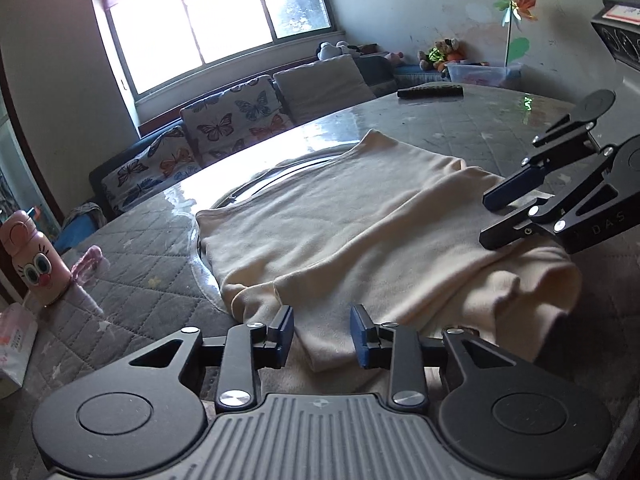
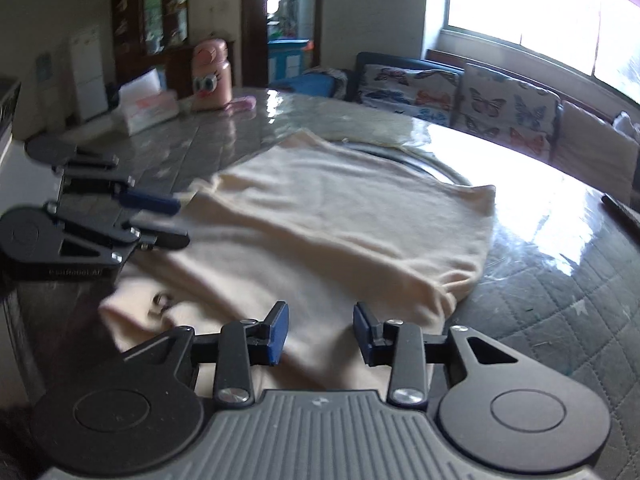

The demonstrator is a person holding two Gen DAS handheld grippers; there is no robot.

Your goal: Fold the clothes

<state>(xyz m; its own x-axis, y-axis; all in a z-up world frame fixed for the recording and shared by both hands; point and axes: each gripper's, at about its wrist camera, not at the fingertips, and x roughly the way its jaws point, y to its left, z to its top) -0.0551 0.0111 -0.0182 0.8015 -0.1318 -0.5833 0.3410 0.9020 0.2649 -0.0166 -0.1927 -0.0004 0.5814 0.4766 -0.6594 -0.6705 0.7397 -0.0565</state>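
A cream garment lies partly folded on the table, its near part doubled over. It also shows in the right wrist view. My left gripper is open and empty, hovering over the garment's near left edge; it also shows at the left of the right wrist view. My right gripper is open and empty over the garment's near right edge; it also shows at the right of the left wrist view, just above the cloth.
The table has a grey quilted cover under glossy plastic. A pink cartoon bottle and a white packet stand at its left edge. A dark remote lies at the far side. A butterfly-print sofa stands behind.
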